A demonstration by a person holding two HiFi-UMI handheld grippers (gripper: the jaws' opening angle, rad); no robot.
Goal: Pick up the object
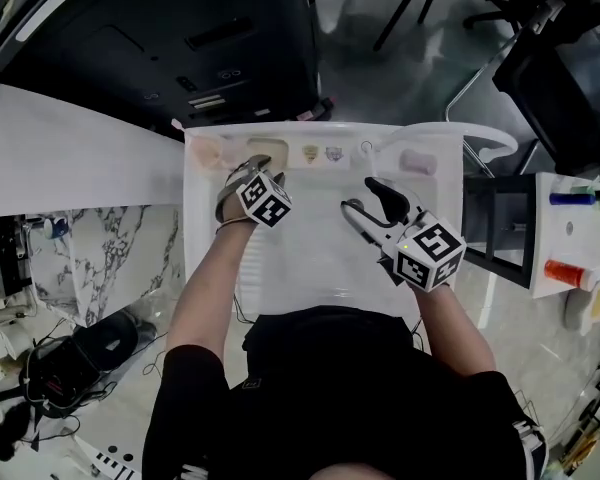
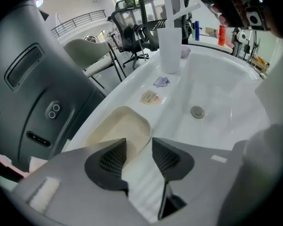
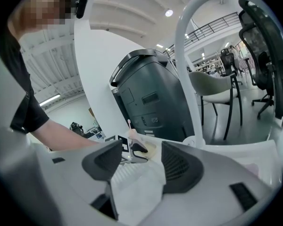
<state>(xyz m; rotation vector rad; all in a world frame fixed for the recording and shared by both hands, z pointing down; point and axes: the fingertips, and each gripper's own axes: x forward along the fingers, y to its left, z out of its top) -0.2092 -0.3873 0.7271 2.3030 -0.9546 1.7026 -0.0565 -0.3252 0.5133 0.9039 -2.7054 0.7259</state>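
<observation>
A cream, rounded-square soap-like object [image 1: 267, 152] lies on the back rim of a white basin [image 1: 310, 258]. My left gripper [image 1: 253, 166] points steeply down just in front of it, jaws open. In the left gripper view the cream object [image 2: 120, 128] lies just beyond the left gripper [image 2: 139, 142]'s fingertips, mostly ahead of the left jaw, and the pads do not press on it. My right gripper [image 1: 360, 195] hovers over the basin's middle, open with nothing between its fingers. The right gripper view shows the right gripper [image 3: 141, 147] aimed toward the left gripper [image 3: 132, 150] and the cream object [image 3: 150, 149].
Further along the rim sit a pinkish piece [image 1: 208, 152], a small beige piece [image 2: 151, 97], a small bluish piece [image 2: 162, 82], a white cup [image 2: 170, 51] and a pink item [image 1: 417, 161]. A drain [image 2: 197, 111] sits in the basin. A dark grey machine [image 1: 180, 38] stands behind.
</observation>
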